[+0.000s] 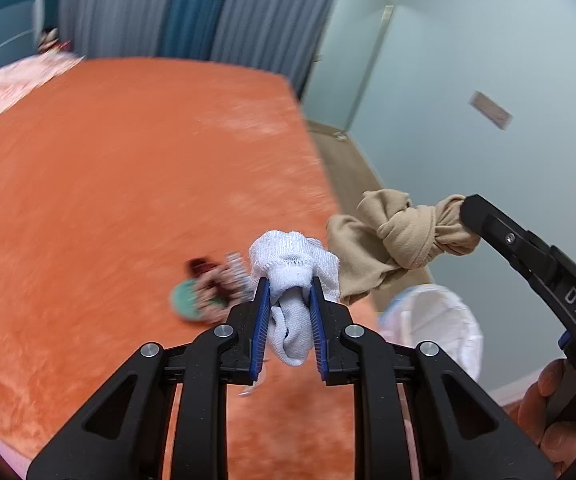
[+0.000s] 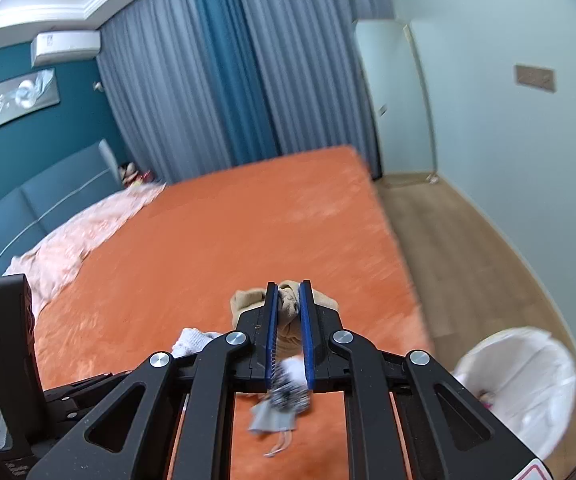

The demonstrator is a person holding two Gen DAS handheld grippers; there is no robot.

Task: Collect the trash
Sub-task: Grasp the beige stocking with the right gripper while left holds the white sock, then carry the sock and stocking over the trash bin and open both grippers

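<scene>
White sock point(image 1: 294, 280) and beige knotted cloth point(image 2: 288, 312) above orange bed point(image 1: 127, 160).
Left gripper point(image 1: 290, 312) pinches the sock; right gripper point(image 2: 288, 320) pinches the cloth.

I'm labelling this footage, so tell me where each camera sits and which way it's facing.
Left wrist: on the left gripper, looking down across the orange bed; it is shut on a white sock, and a hand shows.
Right wrist: on the right gripper, facing the curtains; it is shut on a knotted beige cloth.
Shared: bed, both cloths, white-lined bin.
</scene>
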